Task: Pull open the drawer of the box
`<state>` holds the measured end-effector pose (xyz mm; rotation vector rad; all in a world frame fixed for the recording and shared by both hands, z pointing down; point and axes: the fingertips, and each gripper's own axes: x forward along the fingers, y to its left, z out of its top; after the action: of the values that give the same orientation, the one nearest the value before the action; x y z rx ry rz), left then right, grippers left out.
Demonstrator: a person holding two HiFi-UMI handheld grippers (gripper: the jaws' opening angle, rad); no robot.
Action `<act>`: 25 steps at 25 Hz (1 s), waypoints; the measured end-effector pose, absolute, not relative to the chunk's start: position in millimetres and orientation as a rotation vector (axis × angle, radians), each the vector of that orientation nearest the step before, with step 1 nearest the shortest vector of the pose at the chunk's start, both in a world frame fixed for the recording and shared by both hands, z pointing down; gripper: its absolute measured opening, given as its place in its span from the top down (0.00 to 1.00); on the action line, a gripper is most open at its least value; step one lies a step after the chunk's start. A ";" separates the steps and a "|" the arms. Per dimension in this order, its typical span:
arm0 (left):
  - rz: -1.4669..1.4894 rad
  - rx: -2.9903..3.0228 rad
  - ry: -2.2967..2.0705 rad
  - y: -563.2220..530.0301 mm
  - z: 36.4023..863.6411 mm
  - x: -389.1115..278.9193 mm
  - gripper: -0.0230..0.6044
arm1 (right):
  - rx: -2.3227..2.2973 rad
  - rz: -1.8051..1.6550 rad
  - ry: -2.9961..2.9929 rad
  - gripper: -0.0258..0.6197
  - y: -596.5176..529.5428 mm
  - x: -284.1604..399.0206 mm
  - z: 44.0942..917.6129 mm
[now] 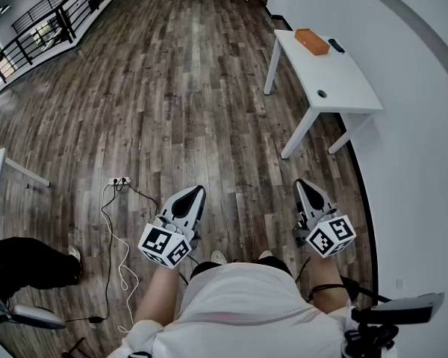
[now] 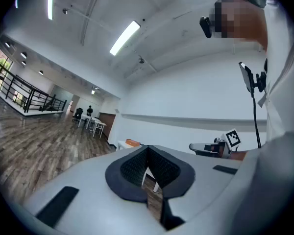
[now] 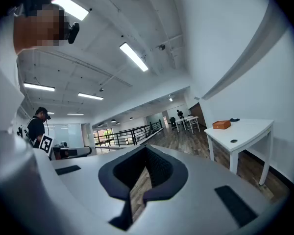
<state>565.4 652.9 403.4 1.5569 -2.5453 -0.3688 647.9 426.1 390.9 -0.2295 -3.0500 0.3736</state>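
Note:
The box [image 1: 312, 41] is small and orange and lies at the far end of a white table [image 1: 343, 88] by the right wall, well ahead of both grippers. It also shows small in the left gripper view, box [image 2: 133, 142], and in the right gripper view, box [image 3: 221, 125]. No drawer can be made out at this distance. I hold my left gripper [image 1: 197, 192] and right gripper [image 1: 302, 184] close to the body, level, over the wooden floor. The left gripper [image 2: 147, 149] and the right gripper [image 3: 147, 149] are both shut, with nothing between the pads.
A dark small object [image 1: 336, 46] lies beside the box. A power strip with cables [image 1: 119, 181] is on the floor at left. Another person [image 1: 22, 263] stands at lower left. A railing [image 1: 45, 21] runs along the far left, and a stand with a device [image 1: 399, 310] is at lower right.

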 end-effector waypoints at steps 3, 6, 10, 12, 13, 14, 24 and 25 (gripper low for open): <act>-0.314 1.558 -2.562 665.4 407.7 542.0 0.95 | -0.233 0.381 -3.042 0.96 439.0 624.5 397.5; -0.323 1.555 -2.548 666.9 414.5 530.7 0.95 | -0.233 0.351 -3.027 0.96 442.4 614.1 401.7; -0.323 1.561 -2.534 653.0 419.0 514.0 0.95 | -0.224 0.403 -3.025 0.96 429.4 596.4 407.7; -0.315 1.565 -2.531 641.5 418.5 505.0 0.95 | -0.230 0.410 -3.022 0.96 418.7 582.9 409.7; -0.306 1.562 -2.532 635.7 417.8 499.2 0.95 | -0.235 0.414 -3.021 0.96 412.8 574.3 410.4; -0.299 1.555 -2.534 630.5 416.8 492.2 0.95 | -0.239 0.419 -3.020 0.96 407.3 564.9 411.2; -0.297 1.511 -2.572 543.0 419.3 389.6 0.95 | -0.289 0.426 -2.990 0.96 317.9 459.2 427.1; -0.302 1.504 -2.579 533.7 417.1 379.1 0.95 | -0.295 0.426 -2.985 0.96 307.9 448.1 426.1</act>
<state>379.1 533.7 417.1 1.5036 -2.5793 -0.3022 448.1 307.9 426.1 -0.2955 -2.9847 0.4257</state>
